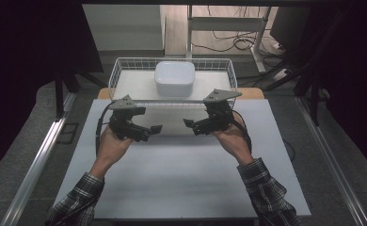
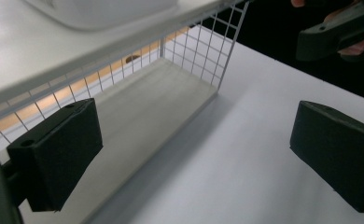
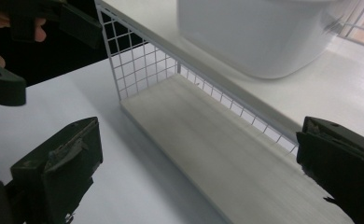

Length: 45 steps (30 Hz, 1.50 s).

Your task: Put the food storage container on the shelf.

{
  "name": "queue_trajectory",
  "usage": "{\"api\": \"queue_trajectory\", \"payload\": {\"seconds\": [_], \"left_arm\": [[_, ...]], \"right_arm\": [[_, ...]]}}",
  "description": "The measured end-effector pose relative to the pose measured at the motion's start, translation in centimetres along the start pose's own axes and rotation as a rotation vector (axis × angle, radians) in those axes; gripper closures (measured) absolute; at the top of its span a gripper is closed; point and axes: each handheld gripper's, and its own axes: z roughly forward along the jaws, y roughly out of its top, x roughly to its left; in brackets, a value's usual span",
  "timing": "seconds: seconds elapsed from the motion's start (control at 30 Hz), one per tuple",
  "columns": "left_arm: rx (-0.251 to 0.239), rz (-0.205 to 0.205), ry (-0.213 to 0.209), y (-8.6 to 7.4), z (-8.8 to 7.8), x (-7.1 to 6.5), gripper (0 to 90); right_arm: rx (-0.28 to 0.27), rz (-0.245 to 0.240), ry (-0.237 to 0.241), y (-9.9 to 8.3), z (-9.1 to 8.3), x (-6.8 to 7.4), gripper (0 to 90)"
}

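Left gripper (image 1: 151,132): jaws spread wide, nothing between them. In the left gripper view its two black pads (image 2: 59,151) frame bare table and the near wall of the basket. Right gripper (image 1: 191,126): jaws also spread, nothing held; in the right gripper view its pads (image 3: 59,165) frame the same wire wall from the other side.

Both grippers are held above the table (image 1: 181,174), tips pointing inward at each other, apart, just in front of the basket (image 1: 172,101). Each carries a grey three-cornered plate on top and a black cable trailing back over the wrist. Left hand (image 1: 110,146) and right hand (image 1: 231,139) grip them from below; plaid sleeves come in from the bottom edge.

Basket: white wire mesh, sits at the far edge of the table, near wall close to both grippers' tips. Inside it, a white tub (image 1: 174,78), rounded-square, sits toward the far middle on the basket's white floor. Tub is well clear of both grippers, untouched.

The opposite gripper's jaw shows at the upper corner of each gripper view.
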Motion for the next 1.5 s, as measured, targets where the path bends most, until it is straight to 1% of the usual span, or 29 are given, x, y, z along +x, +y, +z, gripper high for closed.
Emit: {"api": "queue_trajectory", "payload": {"seconds": [0.1, 0.17, 0.2, 0.23, 0.27, 0.3, 0.33, 0.37, 0.4, 0.43, 0.47, 0.5, 0.57, 0.67, 0.7, 0.77, 0.8, 0.83, 0.87, 0.93, 0.97, 1.03, 1.17, 1.33, 1.37, 1.4, 1.43, 1.47, 1.5], "left_arm": [[-0.006, -0.011, -0.006, -0.8, 0.2, -0.3, 1.8], [-0.008, -0.013, -0.007, -1.5, 0.3, -0.6, 2.0], [-0.008, -0.013, -0.007, -1.5, 0.3, -0.6, 2.0], [-0.011, -0.013, -0.01, -2.0, 0.4, -0.8, 2.2], [-0.011, -0.013, -0.01, -2.0, 0.4, -0.8, 2.1], [-0.011, -0.008, -0.015, -2.5, 0.5, -1.0, 2.2], [-0.011, -0.008, -0.015, -2.5, 0.5, -1.0, 2.2], [-0.013, -0.005, -0.02, -2.9, 0.5, -1.3, 2.3], [-0.013, -0.005, -0.02, -2.9, 0.5, -1.3, 2.3], [-0.017, -0.005, -0.017, -3.4, 0.5, -1.5, 2.3], [-0.017, -0.005, -0.017, -3.4, 0.5, -1.5, 2.3], [-0.017, -0.003, -0.019, -3.6, 0.5, -1.6, 2.3], [-0.019, -0.002, -0.016, -4.2, 0.4, -1.8, 2.3], [-0.024, -0.022, -0.021, -5.3, 0.5, -1.9, 2.6], [-0.024, -0.022, -0.021, -5.3, 0.5, -1.9, 2.5], [-0.031, -0.035, -0.022, -6.0, 0.5, -1.9, 2.7], [-0.027, -0.042, -0.025, -6.2, 0.6, -1.9, 2.9], [-0.016, -0.042, -0.024, -6.4, 0.7, -1.9, 2.9], [-0.017, -0.041, -0.016, -6.6, 0.6, -1.9, 2.8], [-0.02, -0.047, -0.026, -6.9, 0.6, -1.9, 2.9], [-0.02, -0.047, -0.024, -7.1, 0.5, -2.0, 3.0], [-0.01, -0.04, -0.014, -7.7, 0.3, -2.2, 3.0], [-0.002, -0.035, 0.0, -8.3, 0.1, -2.4, 3.0], [-0.005, -0.033, 0.006, -8.9, -0.1, -2.9, 3.1], [-0.001, -0.027, 0.01, -9.2, -0.1, -3.2, 3.1], [-0.001, -0.027, 0.01, -9.2, -0.1, -3.2, 3.1], [0.007, -0.016, 0.017, -9.5, -0.1, -3.5, 3.1], [0.007, -0.016, 0.017, -9.5, -0.1, -3.5, 3.1], [0.016, -0.009, 0.025, -9.9, -0.1, -3.7, 3.1]], "right_arm": [[-0.003, 0.0, 0.005, -0.5, -0.1, 0.4, 0.0], [-0.005, 0.011, 0.016, -1.1, -0.2, 0.7, 0.0], [-0.005, 0.011, 0.016, -1.1, -0.2, 0.7, 0.0], [-0.007, 0.012, 0.018, -1.6, -0.2, 0.9, 0.2], [-0.007, 0.012, 0.018, -1.6, -0.2, 0.9, 0.2], [-0.004, 0.017, 0.027, -2.2, -0.1, 1.1, 0.3], [-0.004, 0.017, 0.027, -2.2, -0.1, 1.1, 0.3], [0.001, 0.024, 0.029, -2.8, 0.0, 1.2, 0.3], [0.001, 0.024, 0.029, -2.8, 0.0, 1.2, 0.3], [0.008, 0.026, 0.028, -3.4, 0.2, 1.2, 0.3], [0.008, 0.026, 0.028, -3.4, 0.2, 1.2, 0.3], [0.007, 0.027, 0.026, -3.9, 0.2, 1.2, 0.4], [0.003, 0.029, 0.028, -4.2, 0.2, 1.3, 0.3], [-0.018, 0.035, 0.033, -5.1, 0.0, 1.4, 0.4], [-0.009, 0.034, 0.034, -5.2, 0.0, 1.5, 0.3], [-0.003, 0.027, 0.031, -5.3, 0.0, 1.6, 0.3], [-0.003, 0.023, 0.027, -5.4, -0.1, 1.7, 0.3], [-0.007, 0.022, 0.028, -5.5, -0.1, 1.8, 0.3], [-0.006, 0.021, 0.033, -5.6, -0.2, 1.9, 0.4], [-0.001, 0.023, 0.032, -5.9, -0.2, 2.1, 0.3], [0.004, 0.024, 0.038, -6.2, -0.2, 2.3, 0.2], [0.01, 0.023, 0.036, -6.5, -0.3, 2.5, 0.1], [0.014, 0.02, 0.034, -7.0, -0.6, 2.9, 0.0], [0.019, 0.011, 0.031, -7.6, -0.9, 3.2, 0.0], [0.021, 0.007, 0.033, -7.9, -1.0, 3.3, 0.0], [0.021, 0.007, 0.033, -7.9, -1.0, 3.3, 0.0], [0.023, 0.012, 0.036, -8.3, -1.1, 3.3, 0.0], [0.023, 0.012, 0.036, -8.3, -1.1, 3.3, 0.0], [0.027, 0.014, 0.039, -8.8, -1.1, 3.3, 0.0]]}}
